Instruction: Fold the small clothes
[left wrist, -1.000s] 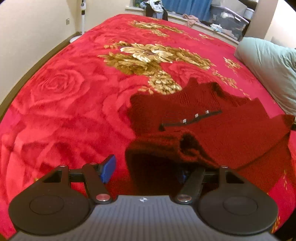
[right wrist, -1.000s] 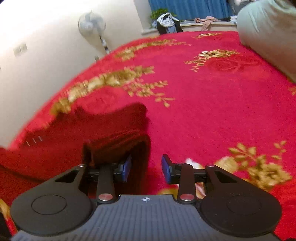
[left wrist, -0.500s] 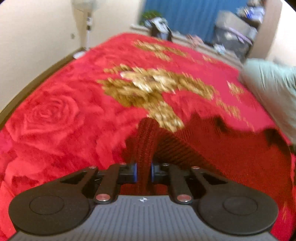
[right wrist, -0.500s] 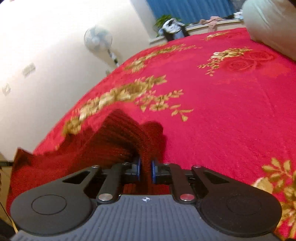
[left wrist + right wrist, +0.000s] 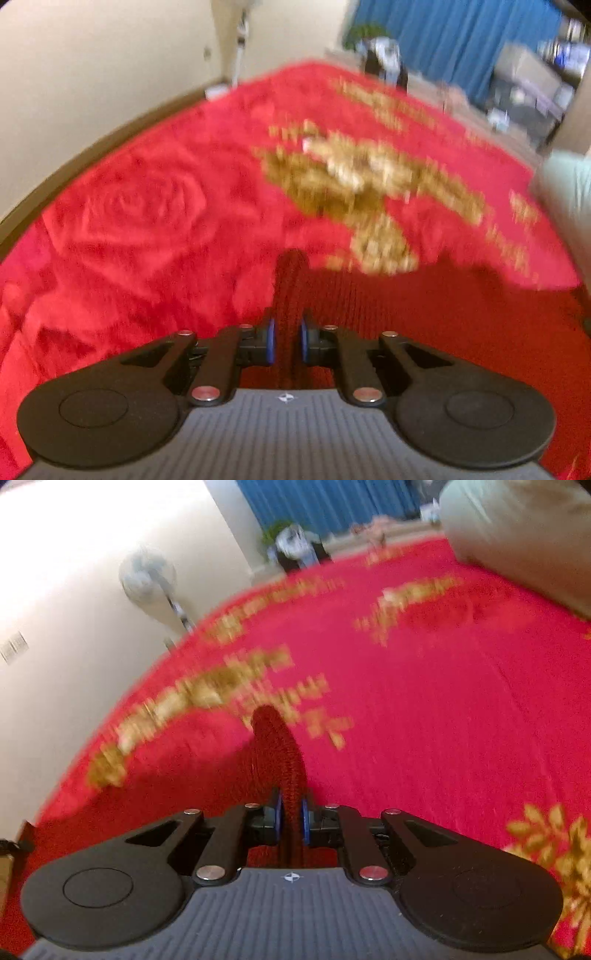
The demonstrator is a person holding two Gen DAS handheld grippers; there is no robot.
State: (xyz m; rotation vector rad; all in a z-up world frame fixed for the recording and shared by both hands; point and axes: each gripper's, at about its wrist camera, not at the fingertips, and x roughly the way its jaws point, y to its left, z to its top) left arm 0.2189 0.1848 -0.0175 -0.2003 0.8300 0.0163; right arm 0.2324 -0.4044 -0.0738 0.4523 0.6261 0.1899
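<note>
Left gripper (image 5: 287, 341) and right gripper (image 5: 291, 821) found clamped on dark red knit garment (image 5: 424, 314), lower centre; advised level, even carry over fold.

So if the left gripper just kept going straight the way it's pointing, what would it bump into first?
Probably the fluffy red rose-patterned blanket. The left gripper, clamped on a fold of the dark red knitted garment, tilts downward at the bed; nothing else seems to lie ahead, though blur makes depth uncertain.
</note>
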